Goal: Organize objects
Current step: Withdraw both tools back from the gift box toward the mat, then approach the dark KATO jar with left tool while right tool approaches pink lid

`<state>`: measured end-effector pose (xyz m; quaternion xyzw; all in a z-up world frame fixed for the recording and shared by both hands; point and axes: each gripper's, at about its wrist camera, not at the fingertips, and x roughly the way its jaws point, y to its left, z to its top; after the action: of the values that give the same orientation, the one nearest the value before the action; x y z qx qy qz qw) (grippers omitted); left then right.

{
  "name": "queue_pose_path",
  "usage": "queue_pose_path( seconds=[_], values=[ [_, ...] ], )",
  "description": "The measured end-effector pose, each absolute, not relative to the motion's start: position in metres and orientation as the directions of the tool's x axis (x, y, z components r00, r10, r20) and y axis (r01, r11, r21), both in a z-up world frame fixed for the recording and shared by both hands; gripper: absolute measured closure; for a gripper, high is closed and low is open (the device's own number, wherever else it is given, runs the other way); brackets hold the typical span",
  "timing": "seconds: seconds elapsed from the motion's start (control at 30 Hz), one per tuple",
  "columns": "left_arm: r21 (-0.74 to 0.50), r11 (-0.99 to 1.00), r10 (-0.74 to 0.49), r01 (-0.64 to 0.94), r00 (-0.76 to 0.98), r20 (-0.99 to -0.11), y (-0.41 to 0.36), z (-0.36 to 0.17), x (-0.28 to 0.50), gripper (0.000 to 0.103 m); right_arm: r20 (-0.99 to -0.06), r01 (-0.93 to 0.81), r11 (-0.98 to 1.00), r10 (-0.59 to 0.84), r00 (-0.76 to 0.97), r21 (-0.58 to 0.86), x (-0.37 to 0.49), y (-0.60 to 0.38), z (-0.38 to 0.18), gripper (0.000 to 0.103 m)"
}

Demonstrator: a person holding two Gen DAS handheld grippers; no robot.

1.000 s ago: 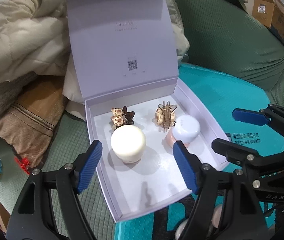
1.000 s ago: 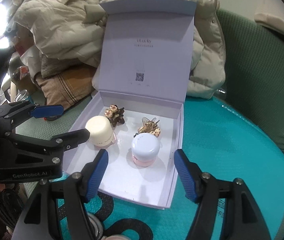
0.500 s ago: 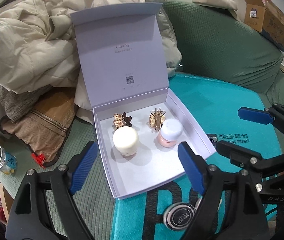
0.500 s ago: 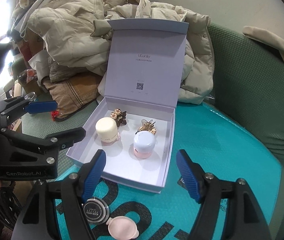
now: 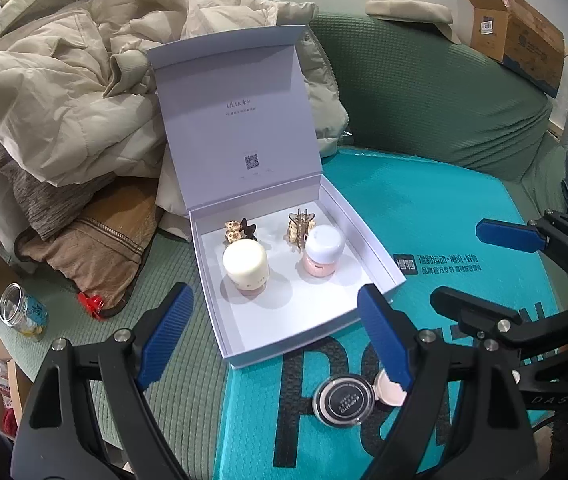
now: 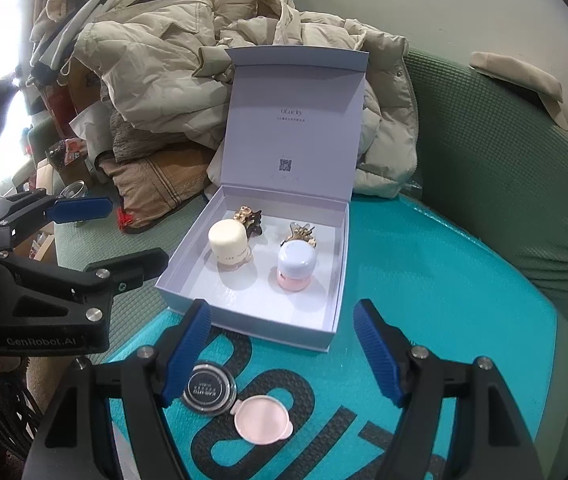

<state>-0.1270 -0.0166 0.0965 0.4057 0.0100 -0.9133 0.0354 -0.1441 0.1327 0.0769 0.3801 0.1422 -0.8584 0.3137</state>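
The left gripper [image 5: 274, 334] hangs with its two blue pads spread wide and nothing between them; the right gripper [image 6: 295, 354] is spread the same way, also empty. In the left wrist view the right gripper shows at 3 o'clock, its fingers apart.

Just under the right gripper, at 6 o'clock on the teal mat [image 6: 443, 280], lie two round pieces touching each other: one black-topped compact [image 6: 208, 393] and one pink disc [image 6: 262, 420]. The compact lies close by the right gripper's left pad.

Ahead of both grippers, at 12 o'clock, stands one white box [image 6: 335, 280] with its lid [image 6: 295, 120] raised upright. Its near corner rests on the mat; its left part rests on the green cover [image 5: 180, 360]. Inside are four things: two jars in front and two hair clips behind. The cream jar [image 6: 228, 242] stands at the left, the lilac jar [image 6: 295, 264] with a pink base at the right, well apart. One clip [image 6: 248, 216] touches the back of the cream jar, the other clip [image 6: 301, 232] the back of the lilac jar.

Beyond the box, at 11 o'clock, lies a heap of coats [image 6: 164, 48]. At 9 o'clock in the left wrist view lies one small glass jar [image 5: 24, 316], tipped, and one red clip [image 5: 91, 305] near it. One cardboard carton [image 5: 515, 28] sits at 1 o'clock.
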Motion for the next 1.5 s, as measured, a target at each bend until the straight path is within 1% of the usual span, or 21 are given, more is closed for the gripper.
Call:
queue_pose_path(
  seconds=[0.47, 1.27, 1.5],
  values=[
    [0.023, -0.998, -0.059, 0.063, -0.651, -0.757, -0.002, 0.085, -0.095, 0.020, -0.759, 0.646, -0.763, -0.438, -0.483, 0.029, -0.120, 0.146, 0.056, 0.028],
    [0.008, -1.000, -0.020, 0.024, -0.577, -0.816, 0.016, 0.029, -0.071, 0.020, -0.830, 0.629, -0.773, -0.404, -0.385, 0.085, -0.105, 0.164, -0.009, 0.028],
    [0.024, -1.000, -0.025, 0.009, -0.547, -0.837, 0.026, 0.013, -0.070, 0.020, -0.852, 0.615, -0.783, -0.385, -0.354, 0.098, -0.101, 0.172, -0.030, 0.028]
  ],
)
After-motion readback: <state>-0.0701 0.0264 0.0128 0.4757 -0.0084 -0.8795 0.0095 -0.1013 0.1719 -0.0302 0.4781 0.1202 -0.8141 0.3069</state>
